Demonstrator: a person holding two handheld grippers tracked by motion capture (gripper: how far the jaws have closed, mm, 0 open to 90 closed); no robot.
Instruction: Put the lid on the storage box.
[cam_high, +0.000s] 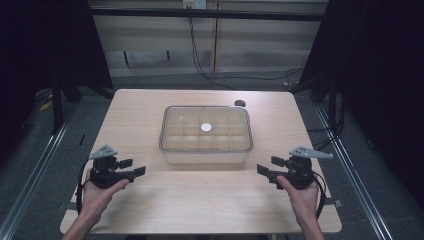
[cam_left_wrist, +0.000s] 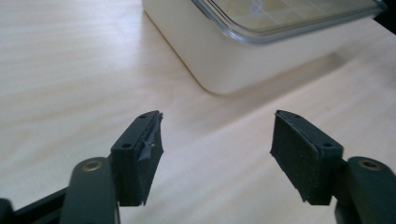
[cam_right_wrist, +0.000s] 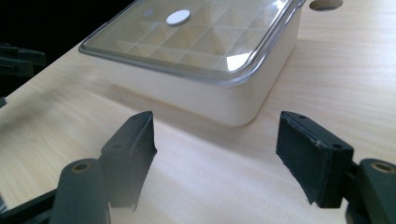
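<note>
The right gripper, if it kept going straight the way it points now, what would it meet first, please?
Most likely the near corner of the lidded box: the right gripper has its open jaws aimed at that corner, with bare table between. Depth is hard to judge.
</note>
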